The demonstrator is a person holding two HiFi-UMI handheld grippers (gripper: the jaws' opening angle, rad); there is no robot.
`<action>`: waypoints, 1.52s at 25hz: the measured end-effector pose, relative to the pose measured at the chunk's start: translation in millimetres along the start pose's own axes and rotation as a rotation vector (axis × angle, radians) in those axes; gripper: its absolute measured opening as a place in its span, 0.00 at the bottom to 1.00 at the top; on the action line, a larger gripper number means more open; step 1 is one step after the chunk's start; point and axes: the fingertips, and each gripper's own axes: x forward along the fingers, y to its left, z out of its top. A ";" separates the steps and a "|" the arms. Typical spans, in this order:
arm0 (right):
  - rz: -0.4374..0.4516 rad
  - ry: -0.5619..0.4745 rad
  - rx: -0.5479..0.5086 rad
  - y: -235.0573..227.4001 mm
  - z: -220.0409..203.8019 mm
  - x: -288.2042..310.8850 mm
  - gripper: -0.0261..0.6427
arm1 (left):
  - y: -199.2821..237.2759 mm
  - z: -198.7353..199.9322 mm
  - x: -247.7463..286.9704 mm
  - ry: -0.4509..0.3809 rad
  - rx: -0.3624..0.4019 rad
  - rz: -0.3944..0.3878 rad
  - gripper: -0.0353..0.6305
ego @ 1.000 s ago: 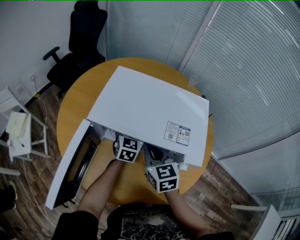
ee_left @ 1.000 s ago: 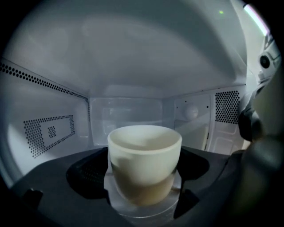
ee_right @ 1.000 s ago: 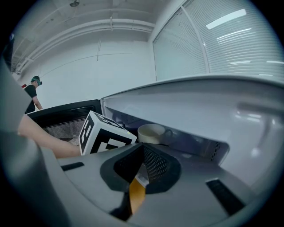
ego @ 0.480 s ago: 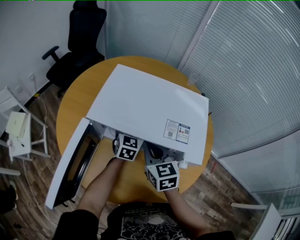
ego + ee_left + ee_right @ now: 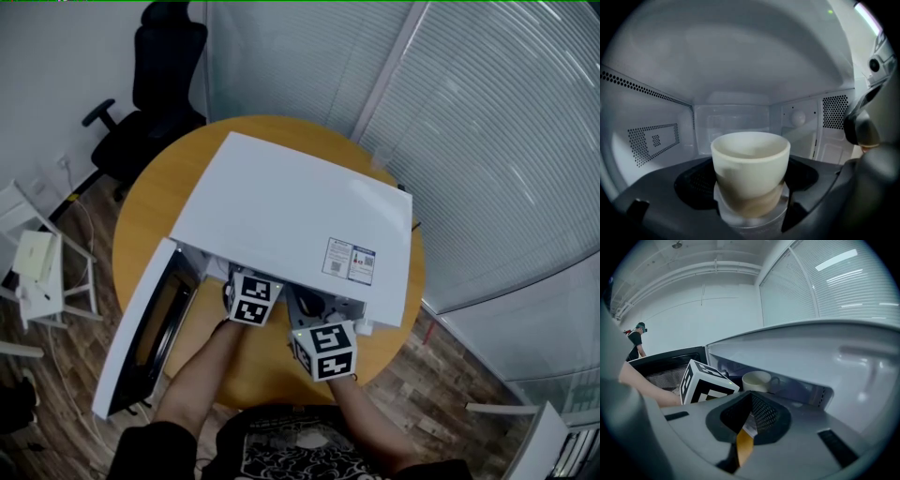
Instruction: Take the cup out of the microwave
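A cream cup (image 5: 750, 161) with a handle stands on the glass turntable (image 5: 754, 224) inside the white microwave (image 5: 291, 216). My left gripper (image 5: 751, 199) reaches into the cavity. Its jaws have just been closing, and they now sit against both sides of the cup. In the head view only its marker cube (image 5: 251, 300) shows at the opening. My right gripper (image 5: 745, 427) hovers outside the opening, right of the left one, jaws shut with nothing between them. From there the cup (image 5: 757, 380) is visible in the cavity.
The microwave door (image 5: 141, 337) hangs open to the left. The oven sits on a round wooden table (image 5: 150, 206). A black office chair (image 5: 155, 84) and a small white stand (image 5: 37, 267) are on the floor to the left. A person (image 5: 637, 341) stands far off.
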 end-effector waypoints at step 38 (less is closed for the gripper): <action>-0.018 -0.057 0.021 38.3 -0.7 -41.5 0.06 | -7.6 -10.1 -88.0 0.000 -0.029 0.020 0.70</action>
